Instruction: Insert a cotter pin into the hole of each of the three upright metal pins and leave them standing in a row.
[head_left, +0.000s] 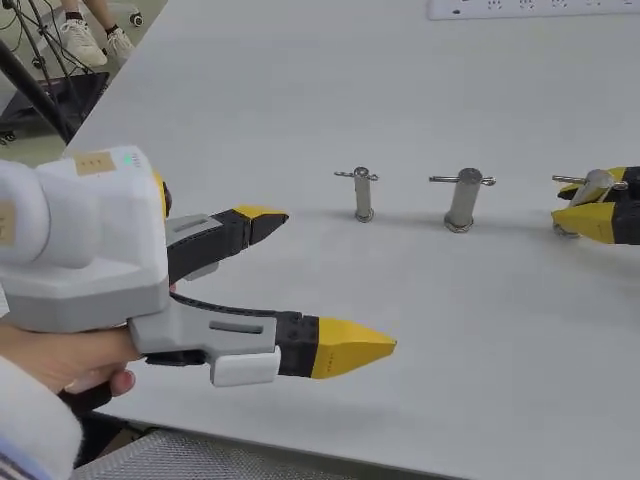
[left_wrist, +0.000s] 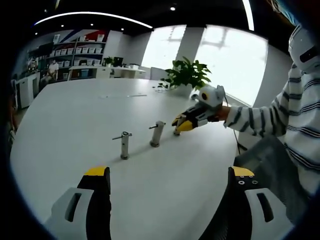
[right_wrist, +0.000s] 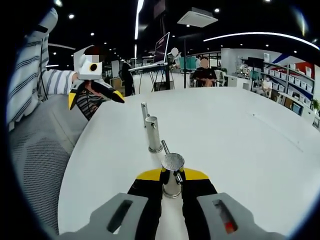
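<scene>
Three upright metal pins are counted on the surface: the left pin, the middle pin and the right pin. Three cotter pins are counted, one passed through the head of each: the first cotter pin, the second cotter pin and the third cotter pin. Two tools are seen: the left tool and the right tool. One power strip is seen at the far edge, and one potted plant is seen in the left gripper view.
</scene>
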